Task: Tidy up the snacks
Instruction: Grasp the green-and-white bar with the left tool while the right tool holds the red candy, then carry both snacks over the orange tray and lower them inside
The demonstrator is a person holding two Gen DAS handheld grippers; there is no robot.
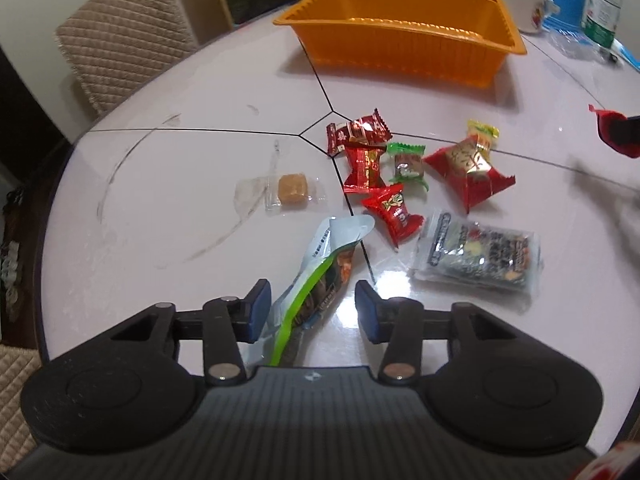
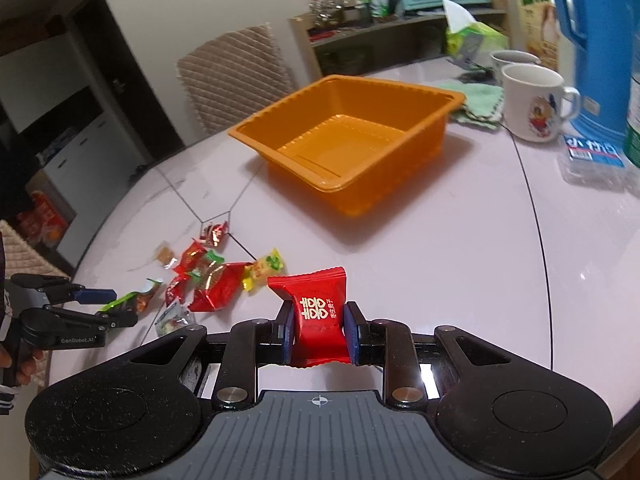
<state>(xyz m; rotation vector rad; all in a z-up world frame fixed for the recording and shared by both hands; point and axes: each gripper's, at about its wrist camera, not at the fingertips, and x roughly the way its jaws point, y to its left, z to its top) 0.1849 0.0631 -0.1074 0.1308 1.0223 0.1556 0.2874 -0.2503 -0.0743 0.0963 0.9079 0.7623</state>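
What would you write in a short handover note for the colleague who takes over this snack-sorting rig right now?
Right gripper: shut on a red candy packet, held above the table, short of the orange tray.
Left gripper: jaws apart around the green-edged snack pouch, not yet gripping.
Tray: nothing in it so far.
Still on the table: the pile of small wrapped candies, the clear-wrapped brown sweet and the seaweed-style pack.
Left to do: drop the red packet in the tray, then move everything else.
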